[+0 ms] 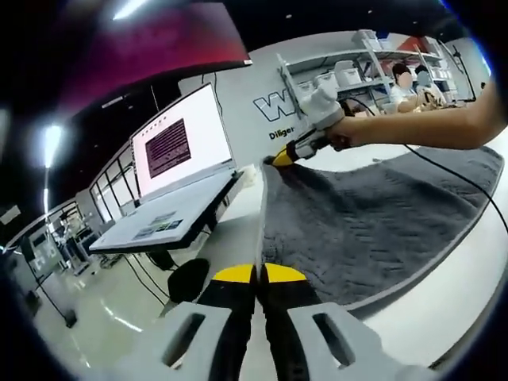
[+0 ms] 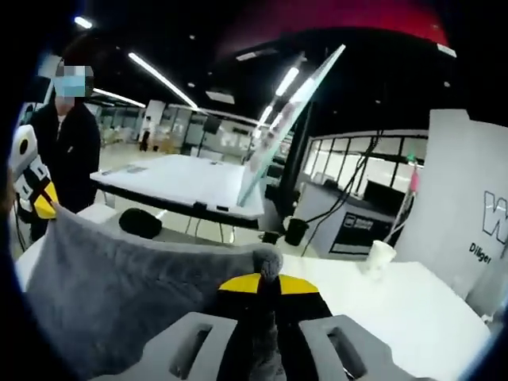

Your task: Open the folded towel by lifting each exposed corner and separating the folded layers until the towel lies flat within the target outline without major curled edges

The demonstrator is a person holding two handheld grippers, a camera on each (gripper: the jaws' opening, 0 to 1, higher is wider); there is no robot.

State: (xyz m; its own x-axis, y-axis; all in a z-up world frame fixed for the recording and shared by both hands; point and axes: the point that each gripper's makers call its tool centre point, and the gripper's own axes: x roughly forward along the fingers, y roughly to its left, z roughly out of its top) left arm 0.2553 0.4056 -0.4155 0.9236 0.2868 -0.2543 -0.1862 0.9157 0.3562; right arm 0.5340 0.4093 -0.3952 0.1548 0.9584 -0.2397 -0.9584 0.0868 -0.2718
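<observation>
**Both tools pinching one towel edge, stretching it taut**

You are holding the left tool [image 1: 259, 279] with its yellow-tipped jaws pressed together on the near corner of the grey towel [image 1: 373, 222]; in the left gripper view the cloth edge is running straight up from between the jaws. That looks like a deliberate grip: by clamping the very corner you are keeping the edge from curling under.

From there the towel is spreading out to the right, its body draping over the white surface [image 1: 444, 294], with a dark hem tracing the curve along the lower side. It appears to be mostly opened to a single layer, though I cannot tell whether any fold remains beneath. No target outline is showing, so how well it is sitting inside one cannot be judged.

Further along the same edge, your right tool [image 1: 283, 156] is pinching the far corner. In the right gripper view its jaws are closed on a bunched bit of grey cloth, and the towel is sagging between the two grips. Holding both corners apart seems meant to pull the edge straight before laying it down.

Beyond the towel, an open laptop [image 1: 178, 171] is sitting on a neighbouring table, and past it shelving [image 1: 373, 67] is standing against the wall.
</observation>
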